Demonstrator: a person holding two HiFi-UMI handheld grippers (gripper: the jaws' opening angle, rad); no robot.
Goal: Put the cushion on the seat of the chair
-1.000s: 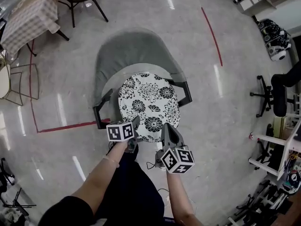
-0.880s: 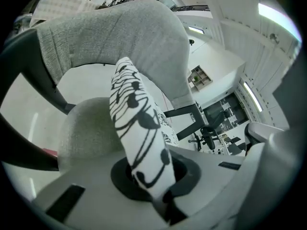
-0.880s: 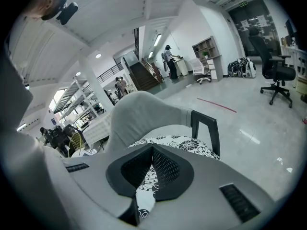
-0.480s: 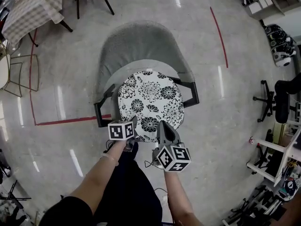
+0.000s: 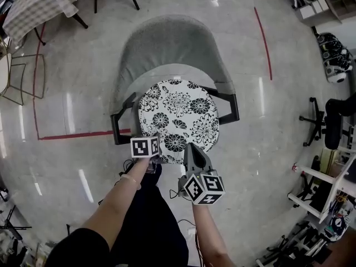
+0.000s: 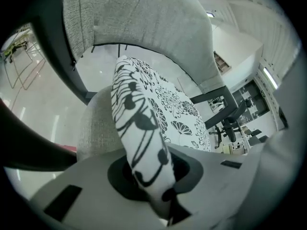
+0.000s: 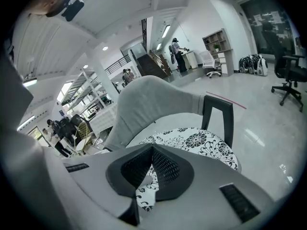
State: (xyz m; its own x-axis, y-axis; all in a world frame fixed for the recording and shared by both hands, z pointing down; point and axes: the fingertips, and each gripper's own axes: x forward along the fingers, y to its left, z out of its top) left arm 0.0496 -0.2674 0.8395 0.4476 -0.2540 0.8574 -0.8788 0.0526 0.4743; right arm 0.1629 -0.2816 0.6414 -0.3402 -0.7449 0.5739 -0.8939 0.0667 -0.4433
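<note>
A round white cushion with black flowers (image 5: 178, 118) lies on the seat of the grey chair (image 5: 167, 49), in front of its curved back. My left gripper (image 5: 154, 159) is at the cushion's near left edge. In the left gripper view the edge (image 6: 144, 114) stands folded between the jaws of the left gripper (image 6: 160, 186), which have just been opening a little and still pinch it. My right gripper (image 5: 193, 149) holds the near right edge. In the right gripper view the right gripper's (image 7: 152, 162) mesh pads meet on a strip of cushion (image 7: 201, 143).
Black armrests (image 5: 231, 107) flank the seat. A table with a checked cloth (image 5: 39, 4) and a wire-frame chair (image 5: 22, 77) stand at the far left. Red tape (image 5: 78, 134) runs over the glossy floor. An office chair (image 5: 334, 121) and white shelving (image 5: 328, 188) stand at the right.
Both grippers have come down with the cushion, the left one more. The cushion now sits lower and flatter over the seat.
</note>
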